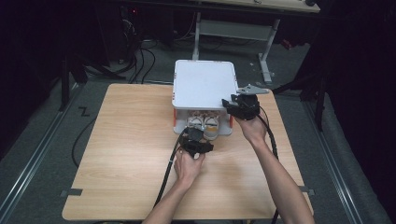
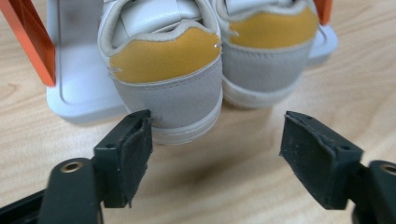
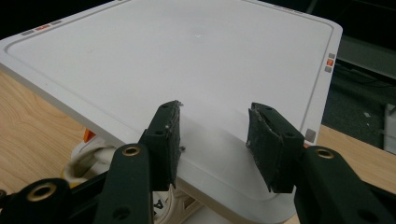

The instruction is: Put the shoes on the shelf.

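white shoe [image 2: 163, 88] heel between spread left fingers [image 2: 128, 158], right fingers [image 3: 275, 147] spread over rack top [image 3: 187, 65]

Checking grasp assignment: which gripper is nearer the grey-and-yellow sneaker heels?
Left. The left gripper sits right behind the grey-and-yellow sneaker heels, jaws open; the right gripper rests over the white shelf top above.

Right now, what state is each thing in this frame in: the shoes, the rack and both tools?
Pair of shoes: upright, side by side on the rack's lower shelf, heels jutting past its front edge.
Rack: standing on the table, top shelf bare.
Left tool: open, jaws either side of one shoe's heel, not pressing it.
Right tool: open, jaws over the top shelf's near corner, holding nothing.
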A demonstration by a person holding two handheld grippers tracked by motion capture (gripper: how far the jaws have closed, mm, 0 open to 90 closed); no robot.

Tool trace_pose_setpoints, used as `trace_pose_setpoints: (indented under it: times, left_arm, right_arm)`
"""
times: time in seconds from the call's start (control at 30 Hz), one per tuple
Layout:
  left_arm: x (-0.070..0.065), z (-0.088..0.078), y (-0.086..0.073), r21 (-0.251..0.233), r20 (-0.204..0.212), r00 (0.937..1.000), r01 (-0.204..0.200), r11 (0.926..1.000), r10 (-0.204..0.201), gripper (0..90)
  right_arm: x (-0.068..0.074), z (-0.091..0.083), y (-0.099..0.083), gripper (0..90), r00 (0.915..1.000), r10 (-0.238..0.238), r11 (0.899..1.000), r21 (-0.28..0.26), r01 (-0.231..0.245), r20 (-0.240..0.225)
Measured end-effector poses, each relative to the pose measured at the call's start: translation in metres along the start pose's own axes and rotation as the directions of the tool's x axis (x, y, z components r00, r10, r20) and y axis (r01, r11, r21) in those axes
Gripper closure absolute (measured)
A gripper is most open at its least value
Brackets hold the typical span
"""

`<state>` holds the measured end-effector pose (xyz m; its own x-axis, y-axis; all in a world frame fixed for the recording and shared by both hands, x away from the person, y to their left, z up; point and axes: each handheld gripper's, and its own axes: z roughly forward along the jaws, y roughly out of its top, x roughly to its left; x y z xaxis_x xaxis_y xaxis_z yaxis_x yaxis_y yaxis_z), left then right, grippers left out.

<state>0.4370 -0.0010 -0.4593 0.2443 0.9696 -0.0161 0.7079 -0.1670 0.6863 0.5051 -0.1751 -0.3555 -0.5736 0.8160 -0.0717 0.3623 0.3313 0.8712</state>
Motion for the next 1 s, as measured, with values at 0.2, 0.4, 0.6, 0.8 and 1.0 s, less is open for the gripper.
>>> trace_pose_setpoints:
  times: [0.2,0.4,0.6,0.8,1.0]
  left_arm:
    - [-0.001,0.013,0.013,0.005,-0.039,0.9991,0.018,0.9998,-0.018,25.0]
    - [-0.005,0.025,0.021,-0.019,-0.051,0.9973,0.053,0.9984,-0.053,25.2]
    - [-0.003,0.04,0.028,-0.056,-0.068,0.9902,0.118,0.9915,-0.122,25.2]
    - [-0.005,0.049,0.03,-0.105,-0.08,0.9842,0.149,0.9832,-0.158,23.2]
    - [-0.005,0.051,0.03,-0.099,-0.081,0.9875,0.127,0.9869,-0.135,25.2]
  right_arm:
    - [0.0,0.001,0.0,54.3,1.0,-0.004,1.0,-0.003,0.004,0.002]
    - [0.001,0.001,0.0,54.2,1.0,0.003,1.0,-0.006,-0.003,0.001]
    - [-0.001,0.001,0.0,54.5,0.9999,0.011,1.0,-0.006,-0.011,-0.007]
    - [-0.002,0.002,0.0,54.7,0.9994,0.03,1.0,-0.004,-0.03,-0.018]
    - [-0.002,0.002,0.0,54.7,0.9994,0.03,1.0,-0.006,-0.03,-0.016]
